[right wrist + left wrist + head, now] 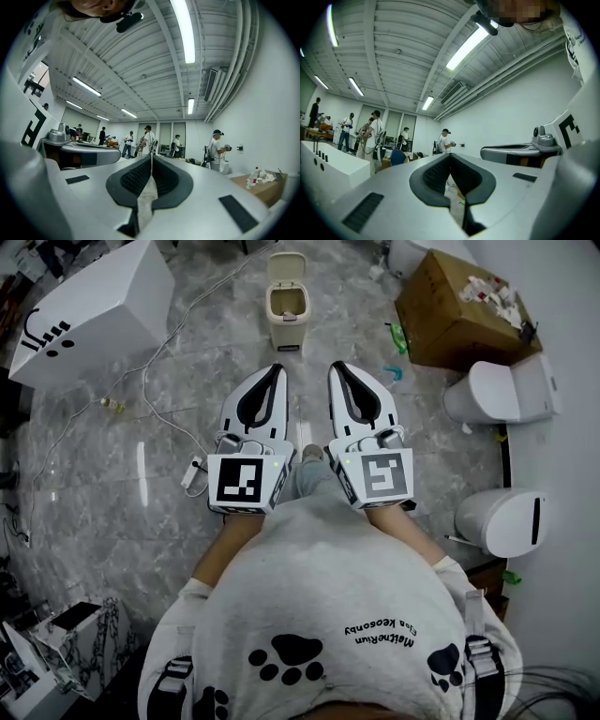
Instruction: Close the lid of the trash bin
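Two empty tools, left tool [278,367] and right tool [335,366], jaws together, face the far small beige plastic trash bin [286,326]. This looks like the approach step; next, its raised lid [287,266] needs pressing down.

Grey marble floor [103,484]. On it: beige trash bin [286,315] top centre, lid up; open cardboard box [445,324] top right; big white case [89,315] top left; thin white cable [172,331]; upper white unit [497,390] and lower white unit [506,519] along the right edge.

White box [89,315] upper left, cardboard box [448,320] upper right, cable [167,337] across marble floor [94,465], people [147,140] standing beyond
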The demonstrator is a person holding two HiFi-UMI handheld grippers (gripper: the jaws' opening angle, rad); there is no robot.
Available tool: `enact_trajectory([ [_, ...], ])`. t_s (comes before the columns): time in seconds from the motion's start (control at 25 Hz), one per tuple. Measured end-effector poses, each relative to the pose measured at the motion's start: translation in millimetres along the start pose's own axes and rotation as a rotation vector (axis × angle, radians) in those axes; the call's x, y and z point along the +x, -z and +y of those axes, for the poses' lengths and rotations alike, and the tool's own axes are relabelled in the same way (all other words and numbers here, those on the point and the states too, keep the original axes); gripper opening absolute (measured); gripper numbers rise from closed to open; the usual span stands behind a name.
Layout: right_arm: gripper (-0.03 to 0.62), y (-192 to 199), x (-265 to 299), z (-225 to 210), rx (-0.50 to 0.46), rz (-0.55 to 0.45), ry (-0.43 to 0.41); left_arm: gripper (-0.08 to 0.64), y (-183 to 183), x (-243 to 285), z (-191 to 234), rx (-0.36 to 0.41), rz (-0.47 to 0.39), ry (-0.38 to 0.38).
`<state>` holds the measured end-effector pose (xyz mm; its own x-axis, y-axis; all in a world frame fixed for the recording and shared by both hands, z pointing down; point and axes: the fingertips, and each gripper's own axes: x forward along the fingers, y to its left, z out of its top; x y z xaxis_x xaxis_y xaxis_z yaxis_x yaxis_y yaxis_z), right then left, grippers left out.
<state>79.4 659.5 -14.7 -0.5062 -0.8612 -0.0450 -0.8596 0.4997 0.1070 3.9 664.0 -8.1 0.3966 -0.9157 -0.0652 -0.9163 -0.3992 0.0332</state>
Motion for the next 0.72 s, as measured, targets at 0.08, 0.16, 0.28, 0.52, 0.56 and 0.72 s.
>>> enact_trajectory([
  [0.08,0.032,5,26,-25,-0.004,0.01,-0.001,0.02,3,34,11,-0.005,0.001,-0.012],
  [0.16,0.032,11,52,-53,0.001,0.019,-0.004,0.02,5,71,19,-0.007,0.002,-0.024],
  [0.28,0.032,18,89,-94,0.003,0.023,-0.015,0.02,8,122,27,-0.006,0.001,-0.043],
  [0.52,0.032,27,143,-144,0.025,0.023,-0.048,0.02,8,187,46,-0.004,0.014,-0.088],
  [0.56,0.032,29,149,-148,0.031,0.023,-0.05,0.02,9,194,49,0.0,0.017,-0.092],
  [0.72,0.032,40,169,-158,0.042,0.034,-0.066,0.02,17,214,61,-0.003,0.023,-0.105],
])
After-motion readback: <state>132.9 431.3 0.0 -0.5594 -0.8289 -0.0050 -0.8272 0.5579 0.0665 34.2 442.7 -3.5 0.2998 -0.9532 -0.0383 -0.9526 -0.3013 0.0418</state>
